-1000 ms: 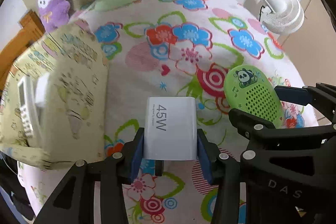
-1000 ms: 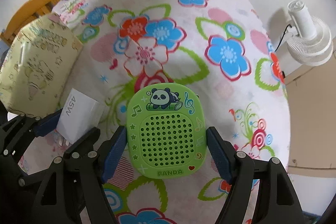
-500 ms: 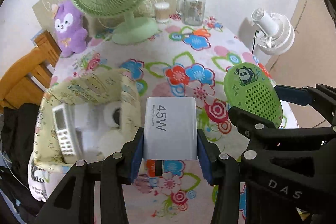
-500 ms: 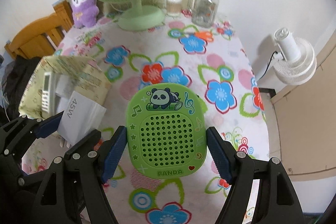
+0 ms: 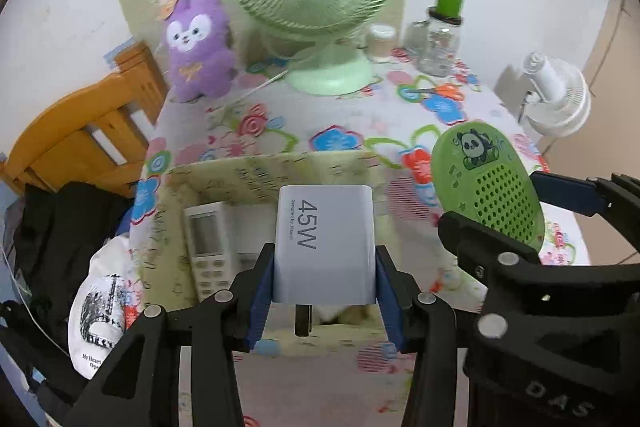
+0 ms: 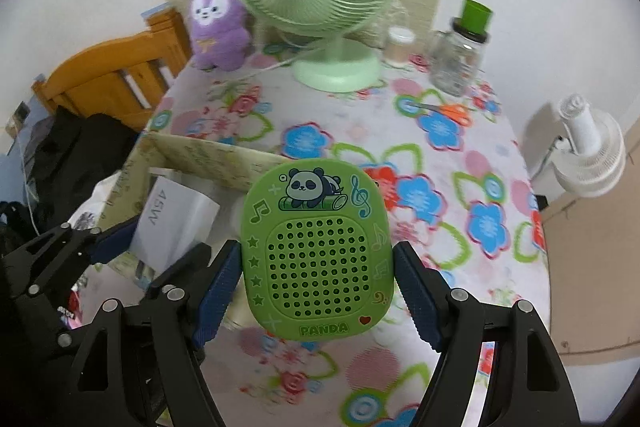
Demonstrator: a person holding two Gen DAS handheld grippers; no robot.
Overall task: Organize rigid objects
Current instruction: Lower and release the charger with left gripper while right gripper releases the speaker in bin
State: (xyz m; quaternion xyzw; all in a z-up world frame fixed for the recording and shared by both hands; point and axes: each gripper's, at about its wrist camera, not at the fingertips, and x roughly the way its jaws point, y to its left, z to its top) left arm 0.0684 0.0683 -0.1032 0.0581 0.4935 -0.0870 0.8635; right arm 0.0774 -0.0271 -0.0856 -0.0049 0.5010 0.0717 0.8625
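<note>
My left gripper (image 5: 324, 295) is shut on a white 45W charger (image 5: 325, 245) and holds it above the open yellow patterned box (image 5: 256, 173). A white remote (image 5: 206, 247) lies inside the box. My right gripper (image 6: 318, 291) is shut on a green panda speaker (image 6: 318, 251), held above the table just right of the box (image 6: 208, 159). The charger (image 6: 170, 223) and left gripper show at the left of the right wrist view. The speaker (image 5: 488, 187) shows at the right of the left wrist view.
A green desk fan (image 6: 316, 7), a purple plush (image 6: 218, 23), a small jar (image 6: 398, 47) and a glass jar with green lid (image 6: 460, 51) stand at the back of the flowered table (image 6: 440, 155). A white fan (image 6: 588, 155) stands right, a wooden chair (image 6: 108, 83) left.
Both grippers have lifted and swung left with their objects. The charger went from over the tablecloth to above the open box, and the box's inside came into view.
</note>
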